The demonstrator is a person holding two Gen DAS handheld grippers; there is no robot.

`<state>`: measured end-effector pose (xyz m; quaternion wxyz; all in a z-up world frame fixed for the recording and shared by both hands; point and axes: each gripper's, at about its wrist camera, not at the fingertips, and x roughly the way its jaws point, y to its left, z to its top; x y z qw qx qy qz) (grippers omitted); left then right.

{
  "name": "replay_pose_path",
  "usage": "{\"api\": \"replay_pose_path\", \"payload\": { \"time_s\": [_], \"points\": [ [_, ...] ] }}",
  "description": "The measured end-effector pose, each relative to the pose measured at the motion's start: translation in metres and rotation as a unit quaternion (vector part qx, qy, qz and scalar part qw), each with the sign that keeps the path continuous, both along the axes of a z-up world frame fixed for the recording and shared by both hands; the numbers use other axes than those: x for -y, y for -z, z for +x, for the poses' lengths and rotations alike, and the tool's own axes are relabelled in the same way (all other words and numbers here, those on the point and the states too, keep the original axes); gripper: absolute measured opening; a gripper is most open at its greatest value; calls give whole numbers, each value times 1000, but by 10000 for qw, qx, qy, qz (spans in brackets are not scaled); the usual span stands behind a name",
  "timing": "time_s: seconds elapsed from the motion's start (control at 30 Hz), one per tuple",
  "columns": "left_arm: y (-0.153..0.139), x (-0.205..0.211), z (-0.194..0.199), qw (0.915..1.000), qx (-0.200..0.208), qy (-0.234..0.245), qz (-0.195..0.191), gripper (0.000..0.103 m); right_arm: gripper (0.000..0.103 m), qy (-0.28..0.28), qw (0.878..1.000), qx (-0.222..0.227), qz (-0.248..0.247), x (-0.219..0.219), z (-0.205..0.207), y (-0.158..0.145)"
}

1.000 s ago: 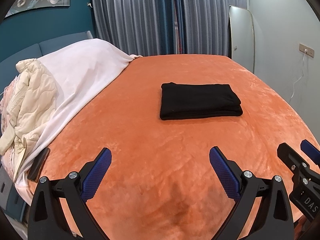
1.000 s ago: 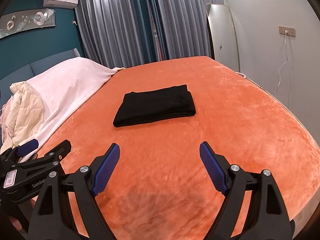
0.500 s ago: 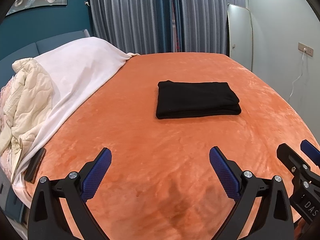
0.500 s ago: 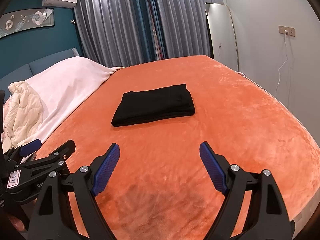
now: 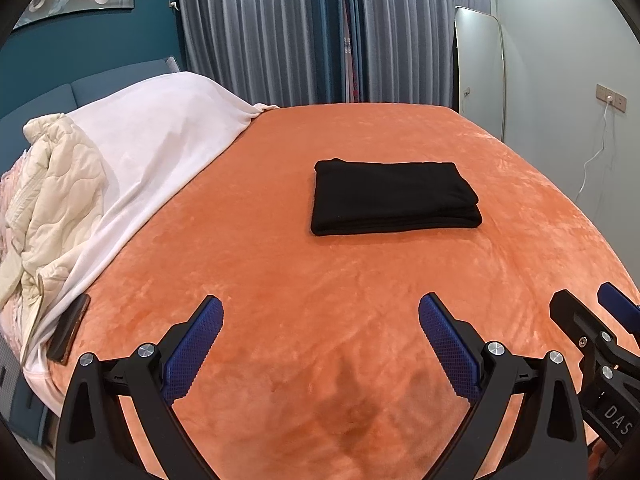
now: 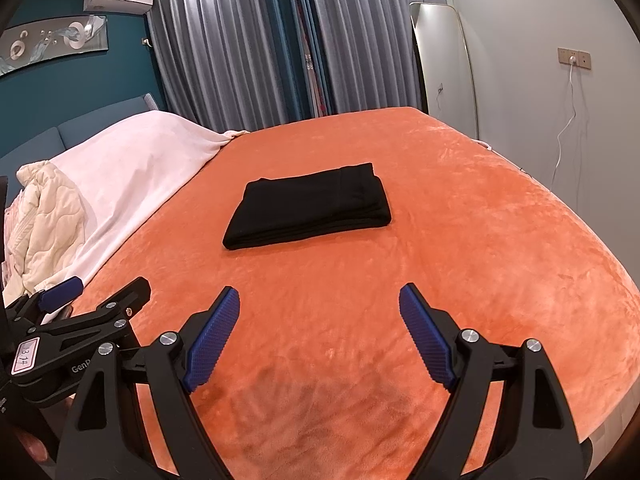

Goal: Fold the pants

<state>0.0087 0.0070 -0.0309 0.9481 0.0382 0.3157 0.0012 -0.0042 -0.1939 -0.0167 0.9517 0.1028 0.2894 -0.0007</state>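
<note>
Black pants (image 5: 394, 198) lie folded into a flat, neat rectangle in the middle of the orange bed cover (image 5: 280, 280); the right wrist view shows the pants (image 6: 310, 210) from a slight angle. My left gripper (image 5: 320, 312) hangs open over the near part of the bed, well short of the pants, with nothing between its blue pads. Beside it, my right gripper (image 6: 320, 300) is also open and holds nothing. Each gripper shows at the edge of the other's view.
A white sheet (image 5: 160, 152) and a cream quilted blanket (image 5: 52, 208) are heaped along the bed's left side. A dark phone (image 5: 68, 330) lies at the left edge. Grey curtains (image 5: 320, 32), a leaning mirror (image 5: 480, 72) and a wall socket with a cable (image 5: 610, 98) stand behind.
Both views have drifted only slightly. The pants lie as before and both grippers stay open.
</note>
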Motion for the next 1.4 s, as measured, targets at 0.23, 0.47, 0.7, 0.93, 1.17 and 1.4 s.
{"api": "replay_pose_path", "payload": {
  "time_s": [0.23,0.47,0.7,0.93,1.17,1.4],
  "points": [
    [0,0,0,10000,5,10,1,97,80,-6,10000,-4,-3,0,0,0],
    [0,0,0,10000,-8,27,-2,97,80,1,10000,-5,-2,0,0,1],
    [0,0,-1,10000,22,8,68,97,80,5,10000,-11,2,-1,0,1],
    [2,-2,-3,9994,20,134,-326,96,80,12,10000,-10,4,-1,0,1],
    [1,-2,-5,9996,129,68,-223,96,80,11,10000,-15,11,1,-2,3],
    [2,-5,-10,9999,-6,84,-150,96,80,18,10000,-17,13,5,-4,4]
  ]
}}
